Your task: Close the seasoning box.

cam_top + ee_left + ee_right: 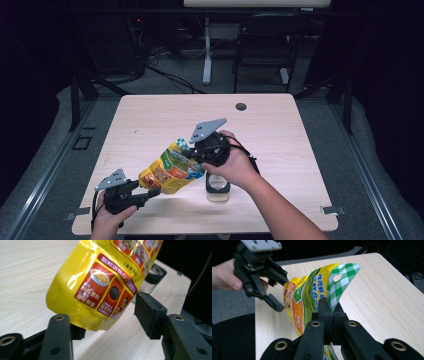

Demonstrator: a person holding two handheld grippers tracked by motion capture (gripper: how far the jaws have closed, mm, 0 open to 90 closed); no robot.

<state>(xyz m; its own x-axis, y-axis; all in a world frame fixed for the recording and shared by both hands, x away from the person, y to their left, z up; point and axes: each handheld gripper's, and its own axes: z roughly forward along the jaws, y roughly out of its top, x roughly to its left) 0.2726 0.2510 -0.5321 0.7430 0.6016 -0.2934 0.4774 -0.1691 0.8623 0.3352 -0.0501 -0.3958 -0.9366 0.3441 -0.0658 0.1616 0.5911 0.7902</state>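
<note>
High view: right claw (200, 152) pinches the yellow pouch (170, 172) aloft (tilted), left claw (152, 191) gapes around its bottom.

The yellow pouch (100, 287) carries the only legible print. In the left gripper view, centre of frame, a red band on it bears white Chinese characters, too slanted to read with certainty, with smaller ones in brackets to the upper right. Below, a dark red panel holds lines of small white characters that are blurred, and at the lower centre a bold "5" stands on a black patch. In the right gripper view, centre of frame, large blue characters run down the pouch (317, 292) — they appear to read 鸡肉鲜 and 鲜合一.
</note>
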